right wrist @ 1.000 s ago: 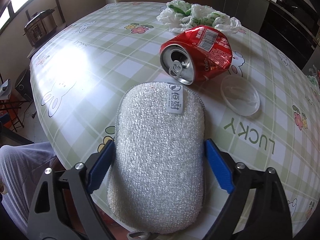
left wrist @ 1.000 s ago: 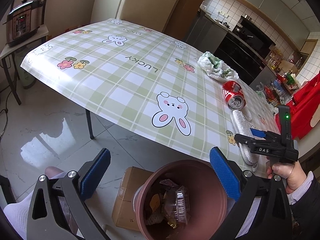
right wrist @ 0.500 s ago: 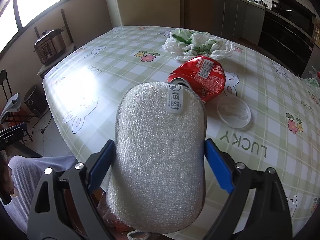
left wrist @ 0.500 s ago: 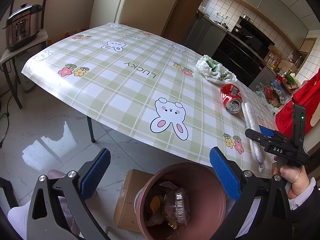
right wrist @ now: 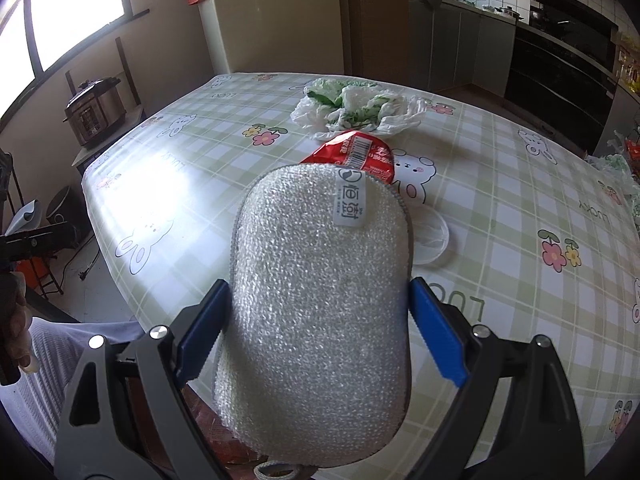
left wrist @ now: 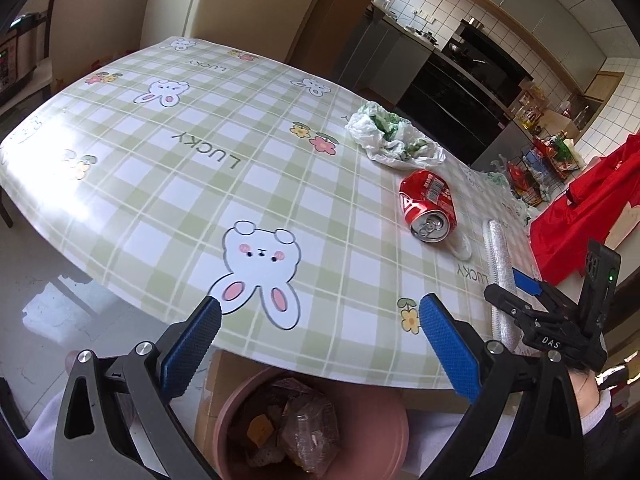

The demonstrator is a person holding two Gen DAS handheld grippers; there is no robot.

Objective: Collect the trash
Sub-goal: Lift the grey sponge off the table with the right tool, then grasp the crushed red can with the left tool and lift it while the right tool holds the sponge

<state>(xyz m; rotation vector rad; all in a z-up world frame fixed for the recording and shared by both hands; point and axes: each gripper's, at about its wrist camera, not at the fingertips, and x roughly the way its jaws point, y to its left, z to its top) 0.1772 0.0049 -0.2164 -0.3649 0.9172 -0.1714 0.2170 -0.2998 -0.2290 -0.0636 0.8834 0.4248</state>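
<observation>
One scouring sponge (right wrist: 320, 308) sits clamped by its long edges in the right gripper (right wrist: 320, 320), lifted off the surface (left wrist: 168, 168) near its front edge. Left gripper (left wrist: 320, 344) hangs open and empty above the brown bin (left wrist: 312, 420), which already holds wrappers. To do this step well, I would carry the sponge level over the bin's mouth, keep the squeeze until it is centred, then let go low so it cannot bounce out. Beyond it lie a crushed red can (left wrist: 428, 206), a clear round lid (right wrist: 432, 236) and a crumpled plastic bag (left wrist: 392, 136). Checked cloth with rabbits covers the surface; kitchen cabinets and a pressure cooker (right wrist: 96, 112) stand behind.
</observation>
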